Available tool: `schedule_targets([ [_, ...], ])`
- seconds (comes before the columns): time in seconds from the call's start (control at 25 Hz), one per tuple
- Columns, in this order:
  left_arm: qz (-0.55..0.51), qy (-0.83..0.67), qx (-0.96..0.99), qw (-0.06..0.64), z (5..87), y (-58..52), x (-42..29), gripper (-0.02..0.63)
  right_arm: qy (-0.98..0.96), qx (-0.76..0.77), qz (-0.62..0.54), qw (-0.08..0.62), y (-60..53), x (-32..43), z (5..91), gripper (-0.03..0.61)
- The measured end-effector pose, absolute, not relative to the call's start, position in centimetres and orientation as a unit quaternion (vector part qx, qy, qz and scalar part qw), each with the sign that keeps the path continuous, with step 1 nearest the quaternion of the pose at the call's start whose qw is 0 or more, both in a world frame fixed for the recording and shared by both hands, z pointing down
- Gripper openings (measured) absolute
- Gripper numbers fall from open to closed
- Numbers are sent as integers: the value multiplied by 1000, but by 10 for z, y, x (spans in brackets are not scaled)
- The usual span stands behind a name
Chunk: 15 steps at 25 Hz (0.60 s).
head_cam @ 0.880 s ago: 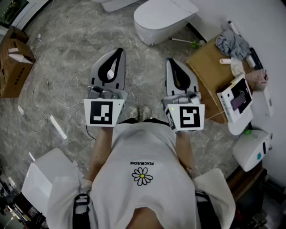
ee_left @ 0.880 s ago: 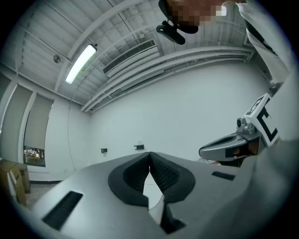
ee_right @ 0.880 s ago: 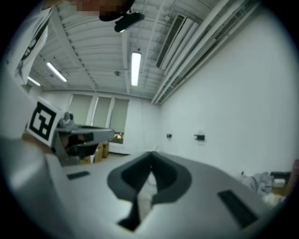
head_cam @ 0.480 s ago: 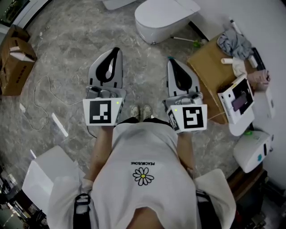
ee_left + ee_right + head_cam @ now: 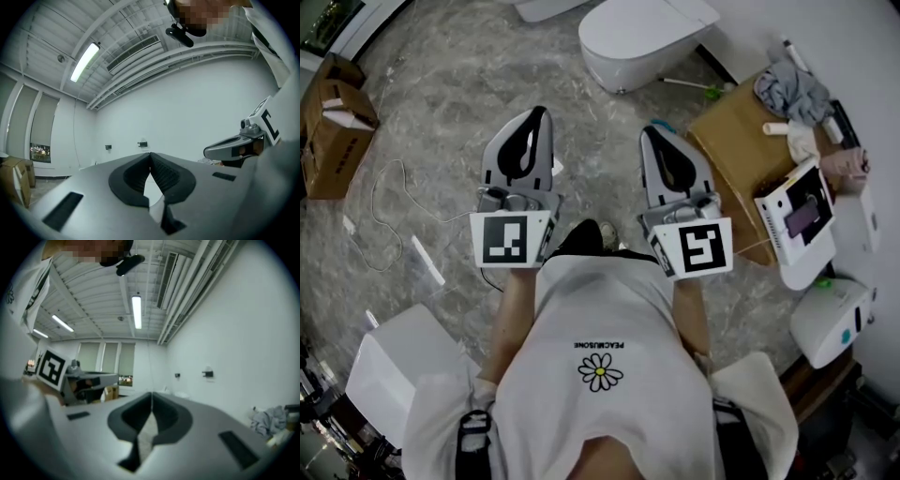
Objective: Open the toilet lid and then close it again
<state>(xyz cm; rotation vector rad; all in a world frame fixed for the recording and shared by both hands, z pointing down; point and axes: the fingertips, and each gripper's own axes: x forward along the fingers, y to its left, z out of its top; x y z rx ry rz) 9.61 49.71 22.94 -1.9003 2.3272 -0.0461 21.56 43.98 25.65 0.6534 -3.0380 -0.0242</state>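
Since a moment ago the person has shifted a step: of the two shoes seen between the grippers, only one shoe (image 5: 606, 232) shows now, with a dark trouser leg (image 5: 578, 240) beside it.

From the head view, the left gripper (image 5: 540, 112) and the right gripper (image 5: 655, 132) are held out side by side over the marbled floor (image 5: 441, 84). Both are well short of the toilet (image 5: 623, 61), which stands at the top of the picture with its lid (image 5: 661, 19) down. A cardboard box (image 5: 736, 141) with a grey cloth (image 5: 787, 92) on it sits to the right.

In the left gripper view, the left gripper (image 5: 150, 154) has its dark pads pressed together at the tips with nothing between them, pointing at a bare white wall (image 5: 187, 108). The right gripper (image 5: 234, 147) shows alongside.

In the right gripper view, the right gripper (image 5: 151, 393) is likewise closed and empty, with the left gripper (image 5: 89, 378) off to one side and a ceiling lamp (image 5: 136, 310) lit above.
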Motion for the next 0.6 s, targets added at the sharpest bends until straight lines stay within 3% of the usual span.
schedule_targets([
  [0.6, -8, 768, -632, 102, 222, 472, 101, 20, -977, 214, -5, -3, 413, 226, 256, 31],
])
